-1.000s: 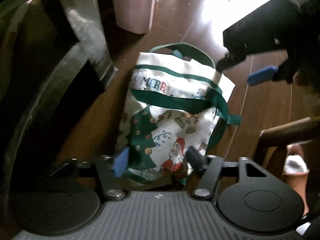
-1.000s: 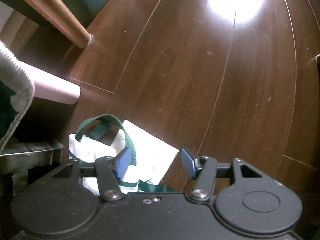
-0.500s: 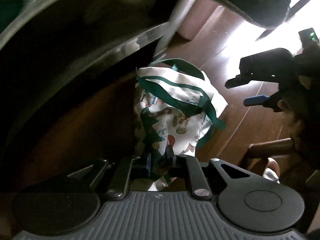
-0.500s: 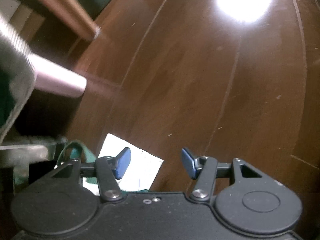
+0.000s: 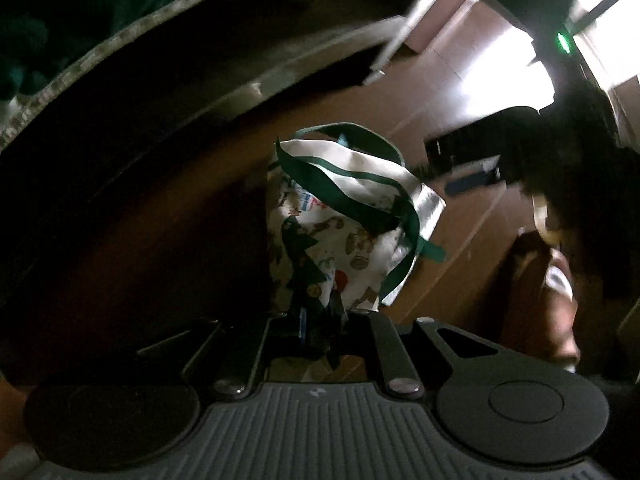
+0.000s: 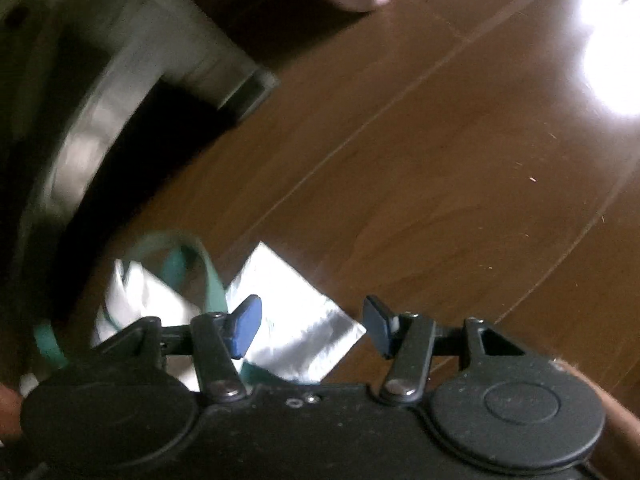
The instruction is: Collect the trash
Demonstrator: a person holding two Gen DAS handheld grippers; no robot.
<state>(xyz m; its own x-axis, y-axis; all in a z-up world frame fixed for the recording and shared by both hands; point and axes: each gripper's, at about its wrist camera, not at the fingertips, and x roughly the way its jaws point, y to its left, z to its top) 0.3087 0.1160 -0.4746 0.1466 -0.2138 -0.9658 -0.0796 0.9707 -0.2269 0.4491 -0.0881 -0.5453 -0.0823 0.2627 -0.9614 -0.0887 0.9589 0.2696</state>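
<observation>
White printed cloth tote bag with green woven straps (image 5: 352,216): soft, matt, creased. Brown wood plank floor (image 6: 440,168): smooth, glossy, glare-reflecting. Black plastic left gripper (image 5: 318,330): matt, ribbed grey housing. Blue pads (image 6: 246,328) of the right gripper: matt, rubber-like.

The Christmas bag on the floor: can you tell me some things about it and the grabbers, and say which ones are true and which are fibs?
1. The left gripper is shut on the Christmas bag. True.
2. The right gripper is pinching the bag too. False: its jaws stand open with nothing gripped.
3. The bag has green handles. True.
4. The floor is covered in carpet. False: it is brown wooden boards.
</observation>
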